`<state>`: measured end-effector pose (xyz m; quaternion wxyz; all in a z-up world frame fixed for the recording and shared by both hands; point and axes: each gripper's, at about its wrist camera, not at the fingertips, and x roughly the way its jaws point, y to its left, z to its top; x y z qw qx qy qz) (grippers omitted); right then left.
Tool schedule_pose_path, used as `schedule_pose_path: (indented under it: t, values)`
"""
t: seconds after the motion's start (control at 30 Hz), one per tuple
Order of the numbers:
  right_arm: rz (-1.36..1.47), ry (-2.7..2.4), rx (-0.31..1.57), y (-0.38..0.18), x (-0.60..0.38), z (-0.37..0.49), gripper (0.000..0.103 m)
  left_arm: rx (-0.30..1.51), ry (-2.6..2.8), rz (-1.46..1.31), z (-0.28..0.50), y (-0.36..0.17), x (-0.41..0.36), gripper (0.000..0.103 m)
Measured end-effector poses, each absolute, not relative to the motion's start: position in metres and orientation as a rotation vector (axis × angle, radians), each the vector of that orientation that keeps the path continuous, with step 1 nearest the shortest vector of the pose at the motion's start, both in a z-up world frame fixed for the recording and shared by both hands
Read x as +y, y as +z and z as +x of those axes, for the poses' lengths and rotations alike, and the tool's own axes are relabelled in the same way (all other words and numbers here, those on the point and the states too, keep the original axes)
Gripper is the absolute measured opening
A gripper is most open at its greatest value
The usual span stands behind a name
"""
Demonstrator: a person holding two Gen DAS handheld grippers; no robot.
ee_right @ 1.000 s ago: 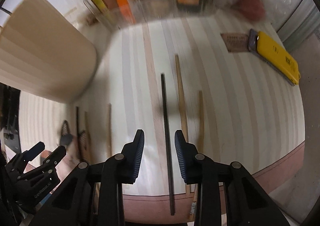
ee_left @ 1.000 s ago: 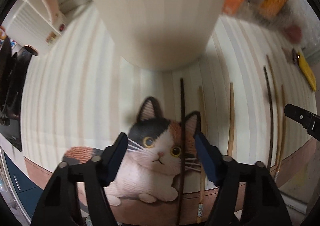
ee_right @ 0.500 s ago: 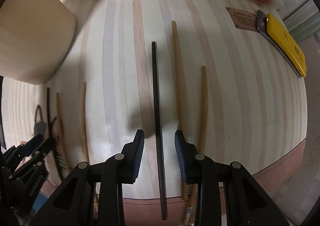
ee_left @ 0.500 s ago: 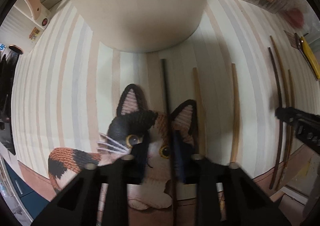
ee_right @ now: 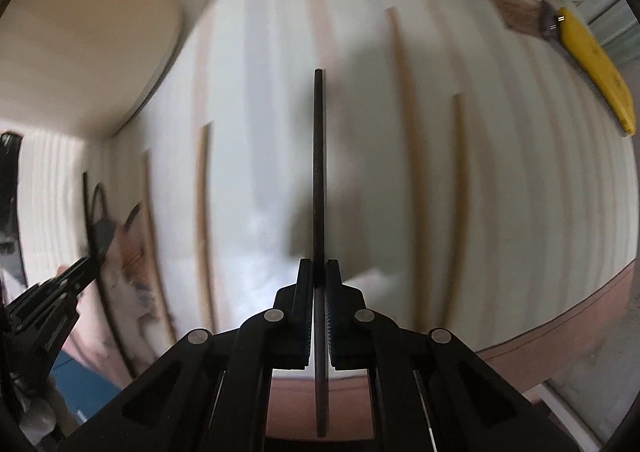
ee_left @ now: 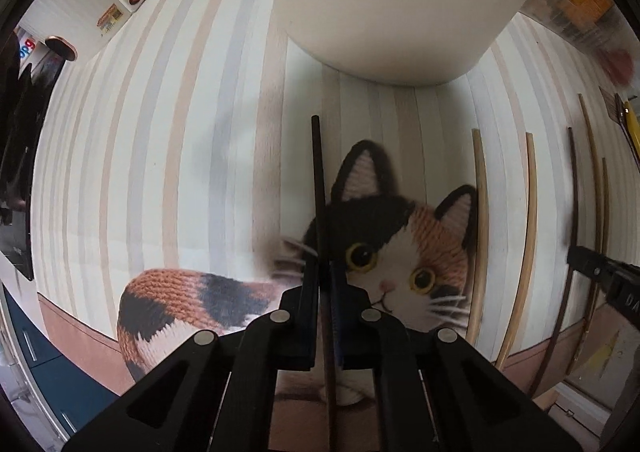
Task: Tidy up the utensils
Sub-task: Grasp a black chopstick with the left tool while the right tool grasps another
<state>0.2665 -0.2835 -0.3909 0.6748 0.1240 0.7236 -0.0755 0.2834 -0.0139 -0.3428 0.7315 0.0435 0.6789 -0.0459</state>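
Observation:
My left gripper [ee_left: 325, 272] is shut on a black chopstick [ee_left: 318, 188] that points toward the big cream cylindrical holder [ee_left: 400, 4] just ahead. My right gripper [ee_right: 319, 272] is shut on another black chopstick [ee_right: 318, 156], held above the striped mat. Two wooden chopsticks [ee_left: 478, 220] lie to the right of the cat picture [ee_left: 400, 252] in the left wrist view. Two more wooden chopsticks [ee_right: 408, 156] lie right of the right gripper. The holder shows at the upper left in the right wrist view [ee_right: 80, 32].
A yellow utility knife [ee_right: 596, 68] lies at the far right. A clear box with orange packets [ee_left: 580, 4] stands at the back. The mat's brown front edge [ee_right: 560, 316] runs close below. The other gripper [ee_right: 52, 292] is at the left.
Both grippers have closed, each on a black chopstick, and lifted it off the mat. The left one has shifted left and nearer the holder.

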Motion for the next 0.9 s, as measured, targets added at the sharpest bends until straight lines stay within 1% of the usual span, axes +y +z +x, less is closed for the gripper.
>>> schedule_pose_path:
  t: [0.13,0.37,0.53,0.9]
  values:
    - [0.196,-0.168,1.641,-0.392,-0.273,0.264,0.006,1.491,-0.109,0.090,0.278,-0.342,-0.006,0.004]
    - [0.160,-0.183,1.660,-0.391,-0.251,0.273,0.007,1.497,-0.123,0.101,0.275,-0.345,-0.006,0.005]
    - [0.123,-0.198,1.674,-0.391,-0.244,0.272,0.007,1.506,-0.127,0.105,0.287,-0.343,-0.015,0.004]
    - [0.136,-0.237,1.653,-0.394,-0.232,0.279,0.006,1.498,-0.123,0.103,0.304,-0.344,-0.028,0.003]
